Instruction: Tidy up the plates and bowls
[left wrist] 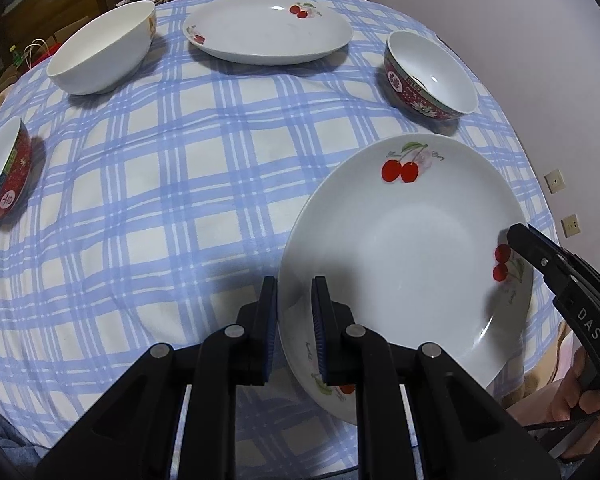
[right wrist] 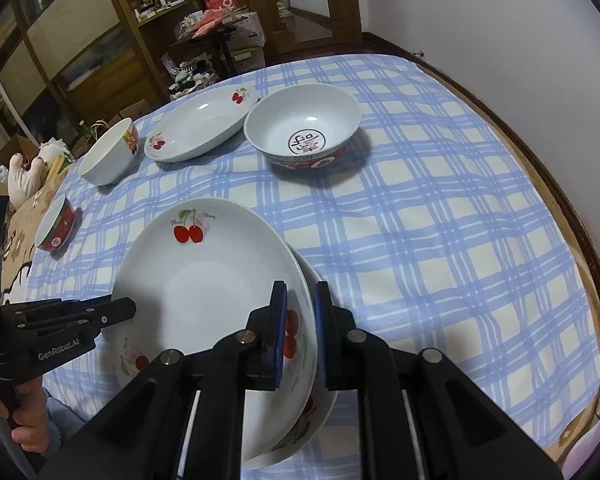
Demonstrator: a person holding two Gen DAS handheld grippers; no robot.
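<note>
Together clamped cherry plate by opposite rims, left gripper and right gripper; second plate underneath.

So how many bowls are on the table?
3: white bowl far left, small red bowl at the left edge, patterned bowl beside the far plate. None seems hidden.

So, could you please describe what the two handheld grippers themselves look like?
Both are matte black plastic with angular linkage arms joined by round silver pins. The left gripper and the right gripper each carry flat fingers faced with ribbed blue pads. White lettering marks their sides: "GenRoboLAI" on the left one, "DAS" on the right one. A black cable trails from the right gripper's handle. No sleeves show.
</note>
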